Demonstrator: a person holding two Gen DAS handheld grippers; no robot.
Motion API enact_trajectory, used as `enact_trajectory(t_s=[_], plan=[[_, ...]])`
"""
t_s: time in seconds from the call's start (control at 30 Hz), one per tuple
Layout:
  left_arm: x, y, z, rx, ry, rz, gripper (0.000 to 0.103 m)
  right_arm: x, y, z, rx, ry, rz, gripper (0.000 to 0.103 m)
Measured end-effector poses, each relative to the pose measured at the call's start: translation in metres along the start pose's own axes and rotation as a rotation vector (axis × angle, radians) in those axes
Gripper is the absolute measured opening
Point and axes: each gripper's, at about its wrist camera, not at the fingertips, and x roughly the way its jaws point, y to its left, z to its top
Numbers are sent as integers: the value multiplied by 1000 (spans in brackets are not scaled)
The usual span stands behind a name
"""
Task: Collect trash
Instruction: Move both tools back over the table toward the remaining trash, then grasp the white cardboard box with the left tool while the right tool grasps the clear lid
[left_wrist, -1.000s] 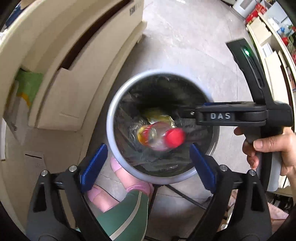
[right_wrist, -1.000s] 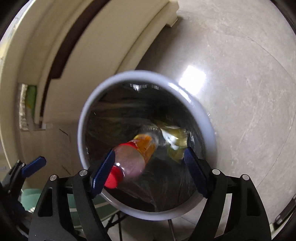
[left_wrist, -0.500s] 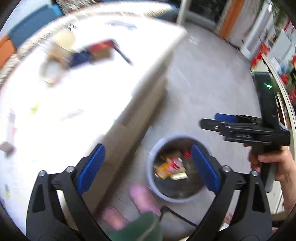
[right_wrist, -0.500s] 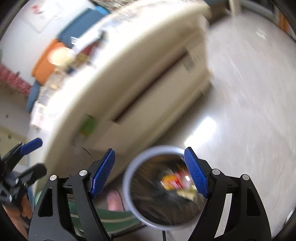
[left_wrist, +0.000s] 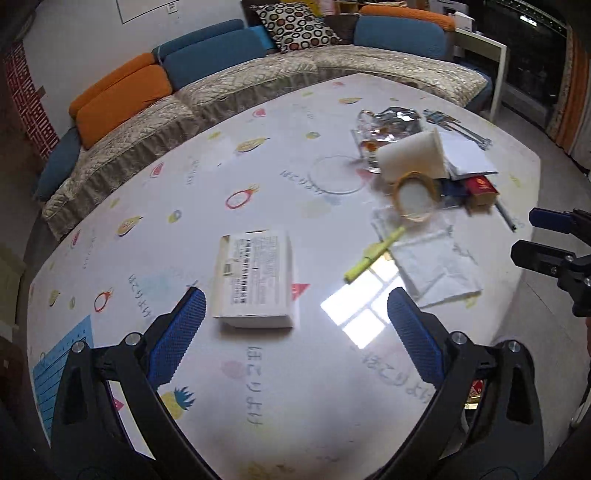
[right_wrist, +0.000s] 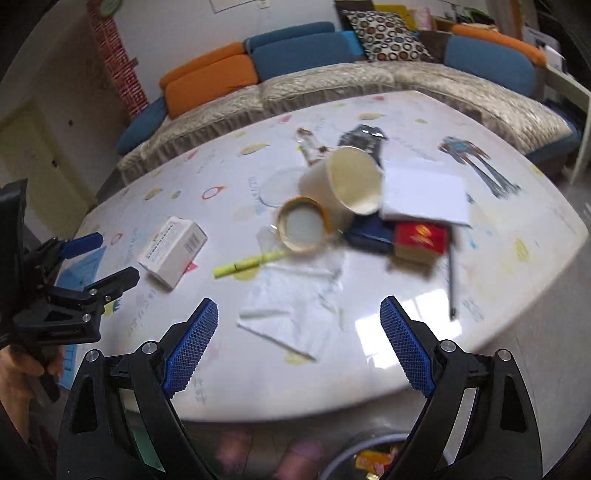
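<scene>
My left gripper (left_wrist: 293, 299) hangs open over the white table (left_wrist: 295, 387), nothing between its fingers. A white box (left_wrist: 255, 273) lies just ahead of its left finger. My right gripper (right_wrist: 299, 306) hovers above crumpled white paper (right_wrist: 295, 306), its jaws opening and empty. Beyond lie a yellow highlighter (right_wrist: 251, 264), a yellow-rimmed round lid (right_wrist: 303, 223), a tipped paper cup (right_wrist: 343, 184) and a red box (right_wrist: 421, 236). The grey bin (right_wrist: 354, 448), trash inside, stands below the table's near edge.
A sofa (left_wrist: 229, 96) with blue and orange cushions wraps the table's far side. A pen (right_wrist: 451, 284), a white sheet (right_wrist: 424, 194), clear wrapping (left_wrist: 384, 129) and a blue card (left_wrist: 59, 373) also lie on the table. Pink slippers (right_wrist: 236, 450) show by the bin.
Both grippers rose from over the bin, where a red-capped bottle was dropping in, and swung up to face the tabletop. Both stand a little wider open.
</scene>
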Motion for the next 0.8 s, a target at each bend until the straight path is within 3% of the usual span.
enact_trajectory(t_s=[0.1,0.33,0.6,0.67,0.73,0.8], plan=[[16,20,-3,-36,14,15,96,20,15,2,-40,14,-17,89],[53,50,-3,-108,57,-44,96,61,17,12,-96,49,-77,89],[88,50,-3,-107,102,-52,96,95,12,25,-169,49,-129,88],[97,47,-5,-98,118,-50,96,101,11,25,-166,55,-112,73],[103,44,-8,-98,120,-47,96,107,11,24,-163,89,-107,49],[105,44,-11,-110,124,-60,96,113,11,21,-167,123,-115,34]])
